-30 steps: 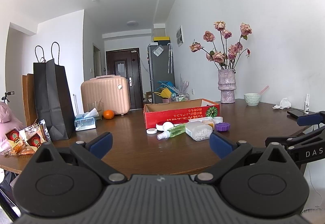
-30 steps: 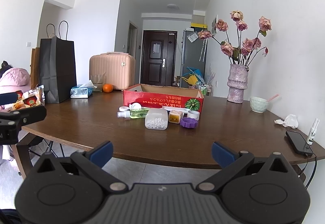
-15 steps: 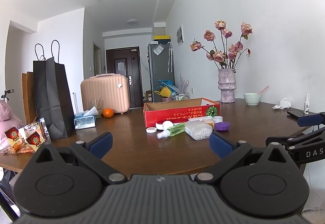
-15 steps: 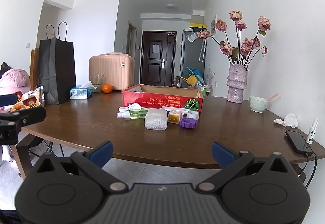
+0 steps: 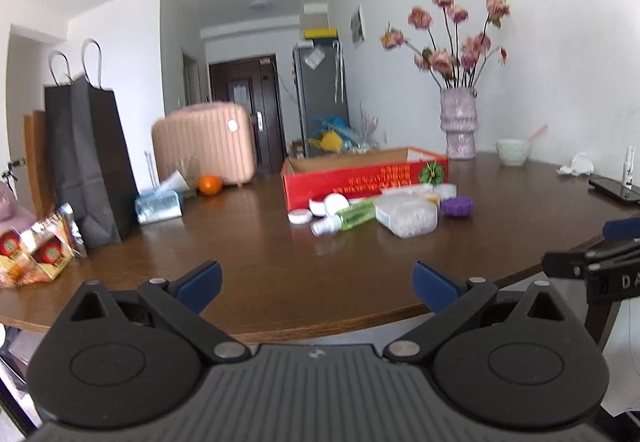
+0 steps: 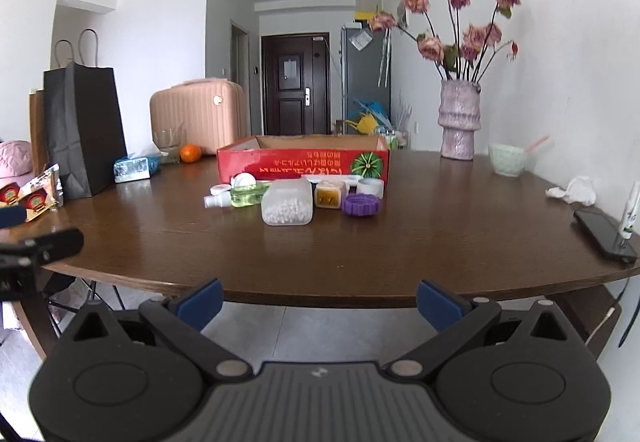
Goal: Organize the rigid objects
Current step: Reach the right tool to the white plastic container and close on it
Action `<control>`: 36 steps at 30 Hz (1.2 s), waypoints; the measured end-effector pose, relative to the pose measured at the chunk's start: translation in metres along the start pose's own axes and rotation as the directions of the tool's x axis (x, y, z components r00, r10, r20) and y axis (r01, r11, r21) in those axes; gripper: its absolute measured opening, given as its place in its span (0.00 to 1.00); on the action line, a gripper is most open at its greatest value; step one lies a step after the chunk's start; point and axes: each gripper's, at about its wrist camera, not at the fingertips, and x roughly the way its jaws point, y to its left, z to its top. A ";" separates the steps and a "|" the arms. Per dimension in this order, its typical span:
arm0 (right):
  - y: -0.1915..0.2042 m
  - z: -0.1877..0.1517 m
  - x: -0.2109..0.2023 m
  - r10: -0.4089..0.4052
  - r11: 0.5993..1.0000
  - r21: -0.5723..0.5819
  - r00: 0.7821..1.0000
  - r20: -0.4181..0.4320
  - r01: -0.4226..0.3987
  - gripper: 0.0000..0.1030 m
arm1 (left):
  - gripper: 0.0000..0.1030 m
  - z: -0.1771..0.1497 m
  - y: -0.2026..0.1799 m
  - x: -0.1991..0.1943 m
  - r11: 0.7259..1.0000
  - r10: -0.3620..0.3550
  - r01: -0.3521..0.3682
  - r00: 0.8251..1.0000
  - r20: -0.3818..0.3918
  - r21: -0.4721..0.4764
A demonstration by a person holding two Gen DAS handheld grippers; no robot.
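Note:
A red cardboard box (image 6: pixel 303 161) stands mid-table; it also shows in the left wrist view (image 5: pixel 362 174). In front of it lie a clear tub of white beads (image 6: pixel 287 201), a green spray bottle (image 6: pixel 236 197), a purple lid (image 6: pixel 362 205), a small amber jar (image 6: pixel 330 193), a white cup (image 6: pixel 370 187) and white round lids (image 5: pixel 301 217). My left gripper (image 5: pixel 316 284) is open and empty over the table's near edge. My right gripper (image 6: pixel 319 300) is open and empty, off the near edge.
A black paper bag (image 6: pixel 82 129), snack packets (image 5: pixel 36 252), tissue pack (image 5: pixel 158 203), orange (image 6: pixel 190 152) and pink case (image 6: pixel 198 117) stand left. A flower vase (image 6: pixel 459 119), green bowl (image 6: pixel 508 159), crumpled tissue (image 6: pixel 574 190), phone (image 6: pixel 604 236) and small spray bottle (image 6: pixel 629 211) are right.
Both grippers have moved forward toward the table and tilted down a little; the objects look larger. Both stay open and empty.

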 end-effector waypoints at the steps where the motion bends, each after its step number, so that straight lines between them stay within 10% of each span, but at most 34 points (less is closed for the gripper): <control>1: -0.001 0.002 0.005 -0.002 1.000 0.003 1.000 0.005 0.002 1.00 | 1.00 0.001 0.000 0.005 1.000 -0.006 0.006 1.000 -0.009 -0.005; 17: 0.020 0.066 0.143 0.062 0.997 -0.042 0.990 -0.124 -0.068 0.99 | 1.00 0.034 0.032 0.118 0.999 0.003 -0.008 0.994 -0.111 -0.042; 29: 0.042 0.092 0.229 0.067 0.994 -0.073 0.981 -0.185 -0.081 0.63 | 1.00 0.039 0.061 0.171 0.995 -0.019 -0.001 0.980 -0.197 -0.104; 36: 0.035 0.074 0.181 0.308 0.919 -0.170 0.918 -0.252 -0.355 0.64 | 1.00 0.042 0.045 0.183 0.991 -0.089 0.068 0.978 -0.189 -0.116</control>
